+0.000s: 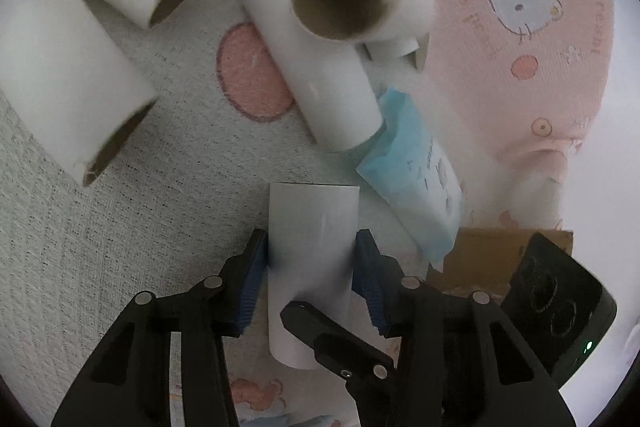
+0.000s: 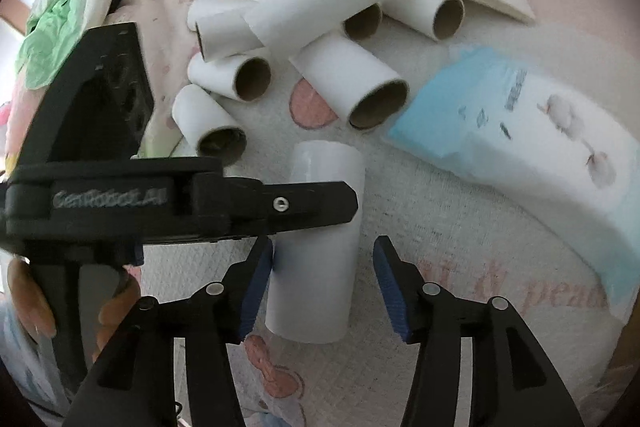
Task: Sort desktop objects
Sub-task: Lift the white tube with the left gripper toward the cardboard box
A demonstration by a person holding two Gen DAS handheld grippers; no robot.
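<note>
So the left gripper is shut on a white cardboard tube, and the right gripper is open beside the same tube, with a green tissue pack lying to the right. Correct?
Not quite: the tissue pack is blue and white, as the right wrist view shows. The rest holds: the left gripper is shut on the white cardboard tube, and the right gripper is open beside it.

A white cardboard tube point(image 2: 316, 243) lies lengthwise at lower centre of the frame. A jumbled pile of white tubes point(image 2: 288, 39) with brown insides fills the upper centre, some stacked crosswise. A blue-white tissue pack point(image 2: 532, 143) lies right.
</note>
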